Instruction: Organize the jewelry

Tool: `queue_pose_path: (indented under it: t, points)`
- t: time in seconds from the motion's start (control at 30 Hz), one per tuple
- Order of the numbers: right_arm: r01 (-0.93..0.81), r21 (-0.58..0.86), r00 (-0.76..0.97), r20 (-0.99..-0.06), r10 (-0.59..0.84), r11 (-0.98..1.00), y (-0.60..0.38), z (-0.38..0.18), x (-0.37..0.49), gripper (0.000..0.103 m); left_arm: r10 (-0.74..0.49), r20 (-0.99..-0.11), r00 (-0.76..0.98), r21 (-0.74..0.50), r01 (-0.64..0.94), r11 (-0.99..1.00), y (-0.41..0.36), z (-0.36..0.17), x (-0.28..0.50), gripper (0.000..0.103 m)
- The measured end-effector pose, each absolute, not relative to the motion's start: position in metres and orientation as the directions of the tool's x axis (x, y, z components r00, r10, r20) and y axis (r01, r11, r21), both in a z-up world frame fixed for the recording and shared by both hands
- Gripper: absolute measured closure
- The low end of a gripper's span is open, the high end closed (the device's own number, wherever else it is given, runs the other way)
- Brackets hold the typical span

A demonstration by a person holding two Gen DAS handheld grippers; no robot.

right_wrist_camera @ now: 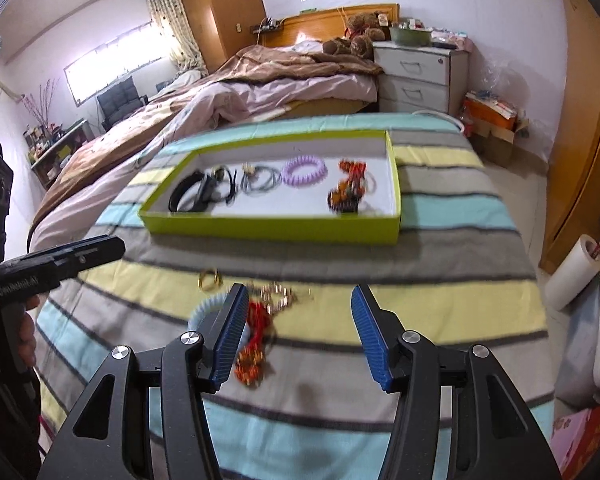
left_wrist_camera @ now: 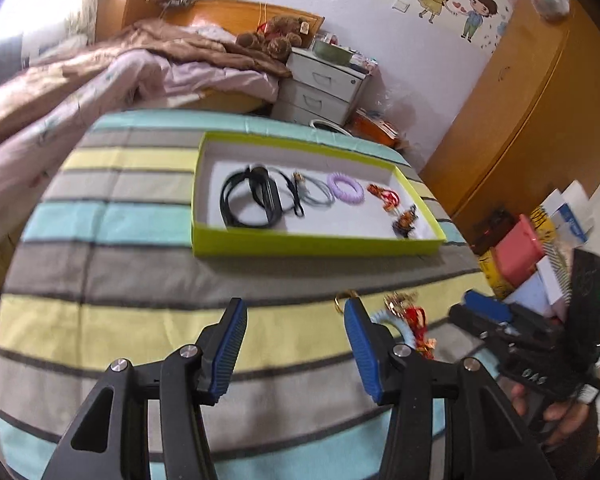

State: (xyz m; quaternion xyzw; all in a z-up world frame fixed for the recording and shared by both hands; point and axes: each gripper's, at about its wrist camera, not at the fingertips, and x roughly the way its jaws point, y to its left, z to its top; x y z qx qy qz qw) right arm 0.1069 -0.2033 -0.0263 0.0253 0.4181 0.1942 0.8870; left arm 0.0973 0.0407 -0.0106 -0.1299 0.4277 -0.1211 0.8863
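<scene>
Both grippers are hanging over the near part of the striped cloth-covered tabletop (right_wrist_camera: 440, 248), angled downward. The left gripper (left_wrist_camera: 296, 340) is standing wide with only bare cloth between its blue ribbed pads. The right gripper (right_wrist_camera: 298, 330) is likewise spread wide and gripping nothing.

The shallow lime-green cardboard tray (right_wrist_camera: 268, 228) is sitting toward the far edge, holding a black coiled band (left_wrist_camera: 248, 200), a grey hair tie (left_wrist_camera: 318, 196), a lilac spiral ring (right_wrist_camera: 304, 171) and a blurred orange-and-brown beaded piece (right_wrist_camera: 346, 190) near its right wall.

Loose pieces are lying on the yellow stripe between the tray and the grippers: a small gold ring (right_wrist_camera: 210, 280), a pale blue spiral band (right_wrist_camera: 206, 308), and a red-and-gold tangle (right_wrist_camera: 260, 320) just beside the right gripper's left pad.

Open cloth is stretching along the tabletop's right edge and in front of the tray.
</scene>
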Motion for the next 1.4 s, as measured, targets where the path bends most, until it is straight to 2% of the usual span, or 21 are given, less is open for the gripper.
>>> queue_pose_path:
  t: [0.2,0.43,0.5,0.67,0.73,0.8,0.87,1.4]
  points:
    - [-0.367,0.251,0.507,-0.753,0.419,0.896,-0.192,-0.041,0.106,0.049,-0.336,-0.732,0.593,-0.357,0.087,0.930,0.044,-0.019,0.087,0.053]
    - [-0.358,0.254,0.500,-0.761,0.414,0.898,-0.188,-0.047,0.112,0.049,-0.337,-0.744,0.576,-0.367,0.069,0.928,0.054,-0.026,0.078,0.053]
    - [-0.352,0.248,0.499,-0.766,0.405,0.903,-0.187,-0.049,0.113,0.062,-0.339,-0.746,0.573,-0.373,0.062,0.926,0.057,-0.029,0.077,0.053]
    - [-0.362,0.258,0.486,-0.768,0.418,0.896,-0.184,-0.052,0.117,0.067,-0.350,-0.745,0.568,-0.384,0.064,0.921,0.059,-0.032,0.075,0.053]
    - [-0.368,0.256,0.483,-0.769,0.419,0.894,-0.182,-0.052,0.118,0.074,-0.353,-0.743,0.568,-0.386,0.068,0.920,0.057,-0.032,0.075,0.053]
    - [-0.378,0.262,0.484,-0.762,0.431,0.888,-0.181,-0.050,0.117,0.091,-0.355,-0.747,0.563,-0.381,0.076,0.922,0.055,-0.032,0.076,0.053]
    - [-0.381,0.255,0.485,-0.763,0.427,0.889,-0.180,-0.050,0.116,0.093,-0.353,-0.750,0.559,-0.375,0.080,0.924,0.052,-0.032,0.078,0.053]
    - [-0.309,0.319,0.551,-0.708,0.442,0.896,-0.217,-0.034,0.110,0.096,-0.399,-0.769,0.499,-0.363,0.172,0.916,0.015,-0.039,0.109,0.053]
